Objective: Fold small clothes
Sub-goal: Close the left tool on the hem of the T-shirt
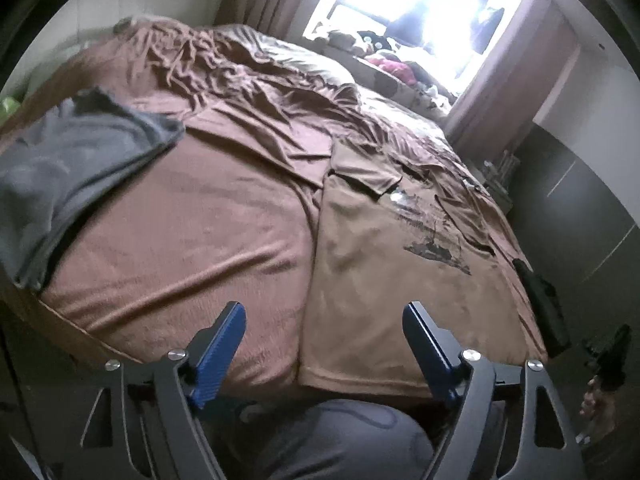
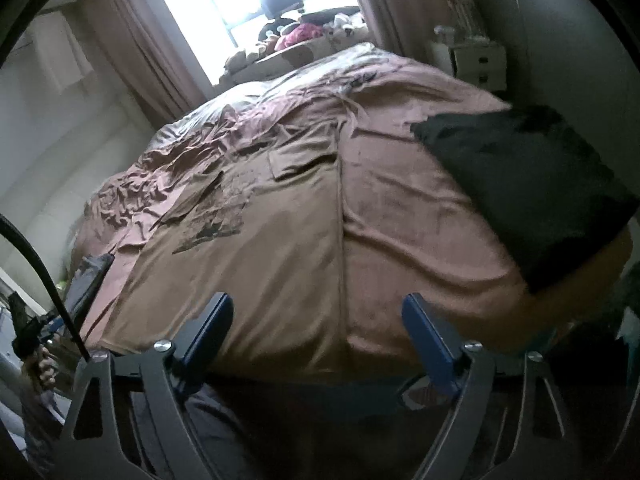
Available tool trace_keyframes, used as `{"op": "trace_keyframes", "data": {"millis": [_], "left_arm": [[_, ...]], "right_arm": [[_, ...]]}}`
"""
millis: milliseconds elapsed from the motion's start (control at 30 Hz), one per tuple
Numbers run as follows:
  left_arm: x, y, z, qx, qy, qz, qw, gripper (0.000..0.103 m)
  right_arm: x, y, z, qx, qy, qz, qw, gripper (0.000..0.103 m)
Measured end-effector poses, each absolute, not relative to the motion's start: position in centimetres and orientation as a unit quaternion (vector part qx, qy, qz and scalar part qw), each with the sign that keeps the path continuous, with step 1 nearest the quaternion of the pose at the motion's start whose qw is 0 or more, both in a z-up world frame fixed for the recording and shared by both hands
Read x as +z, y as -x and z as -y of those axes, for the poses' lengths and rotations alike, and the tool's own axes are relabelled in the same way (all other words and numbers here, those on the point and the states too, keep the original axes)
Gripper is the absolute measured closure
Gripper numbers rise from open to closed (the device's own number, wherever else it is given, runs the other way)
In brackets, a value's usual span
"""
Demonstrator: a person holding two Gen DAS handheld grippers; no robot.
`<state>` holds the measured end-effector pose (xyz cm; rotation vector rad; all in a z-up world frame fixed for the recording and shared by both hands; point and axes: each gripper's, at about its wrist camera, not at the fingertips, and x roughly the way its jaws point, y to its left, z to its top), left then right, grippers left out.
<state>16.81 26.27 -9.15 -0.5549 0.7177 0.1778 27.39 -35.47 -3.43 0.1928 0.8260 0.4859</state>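
Observation:
A tan T-shirt (image 1: 384, 264) with a dark print lies flat, front up, on the right part of a bed with a brown sheet (image 1: 192, 240). My left gripper (image 1: 324, 308) is open just above the shirt's near left corner by the bed's front edge, with nothing between its blue pads (image 1: 220, 344). In the right wrist view the same T-shirt (image 2: 272, 256) lies left of centre. My right gripper (image 2: 318, 300) is open over the shirt's near right hem, pads clear of the cloth. Each gripper shows small at the edge of the other's view.
A grey garment (image 1: 68, 176) lies on the bed's left side and a dark garment (image 2: 532, 192) on its right. The far sheet is rumpled. A window sill with soft toys (image 2: 304, 36) is behind the bed, drawers (image 2: 476, 60) stand beside it, and a person's leg (image 1: 340, 444) is below.

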Motion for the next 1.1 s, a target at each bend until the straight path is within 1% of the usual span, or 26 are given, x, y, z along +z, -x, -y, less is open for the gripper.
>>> {"op": "trace_keyframes", "data": {"millis": [133, 200, 333, 400, 500, 567, 733, 867, 933, 1000, 1033, 1067, 1100], "left_arm": [[-10.5, -17.5, -25.9, 0.079, 0.271, -0.370, 0.885, 0.033], [-11.5, -18.0, -25.8, 0.076, 0.277, -0.387, 0.876, 0.038], [-13.7, -18.5, -26.1, 0.066, 0.305, -0.406, 0.859, 0.040], [-14.8, -18.7, -26.1, 0.056, 0.322, -0.414, 0.850, 0.045], [-16.4, -18.9, -25.9, 0.044, 0.345, -0.421, 0.838, 0.048], [-17.0, -19.0, -25.8, 0.033, 0.360, -0.421, 0.832, 0.050], [-18.5, -18.9, -25.8, 0.024, 0.392, -0.425, 0.816, 0.050], [-19.2, -18.3, -25.6, 0.025, 0.402, -0.423, 0.811, 0.055], [-19.4, -17.8, -25.9, 0.031, 0.411, -0.417, 0.811, 0.062], [-19.7, -17.4, -26.4, 0.038, 0.422, -0.411, 0.807, 0.074], [-19.9, -17.3, -26.6, 0.042, 0.427, -0.407, 0.806, 0.078], [-20.0, -17.3, -26.8, 0.047, 0.429, -0.407, 0.805, 0.088], [-20.2, -17.3, -27.0, 0.052, 0.430, -0.407, 0.804, 0.094]], "right_arm": [[-5.2, -27.6, 35.8, 0.231, -0.111, -0.407, 0.877, 0.019], [-6.1, -27.7, 35.9, 0.232, -0.122, -0.414, 0.872, 0.025], [-7.7, -27.9, 36.2, 0.227, -0.142, -0.424, 0.865, 0.027], [-8.6, -28.2, 36.6, 0.230, -0.159, -0.426, 0.860, 0.027], [-10.2, -28.4, 37.4, 0.234, -0.181, -0.428, 0.854, 0.027], [-11.4, -28.7, 37.9, 0.236, -0.195, -0.432, 0.849, 0.027], [-13.7, -28.8, 39.3, 0.243, -0.224, -0.436, 0.837, 0.027], [-14.8, -28.9, 39.9, 0.252, -0.241, -0.432, 0.832, 0.027], [-15.4, -28.8, 40.0, 0.259, -0.247, -0.428, 0.830, 0.027], [-15.8, -28.6, 39.9, 0.263, -0.251, -0.422, 0.830, 0.027], [-16.0, -28.6, 40.0, 0.265, -0.256, -0.419, 0.830, 0.027], [-16.1, -28.6, 40.1, 0.268, -0.262, -0.414, 0.829, 0.027], [-16.2, -28.6, 40.3, 0.273, -0.267, -0.408, 0.829, 0.027]]}}
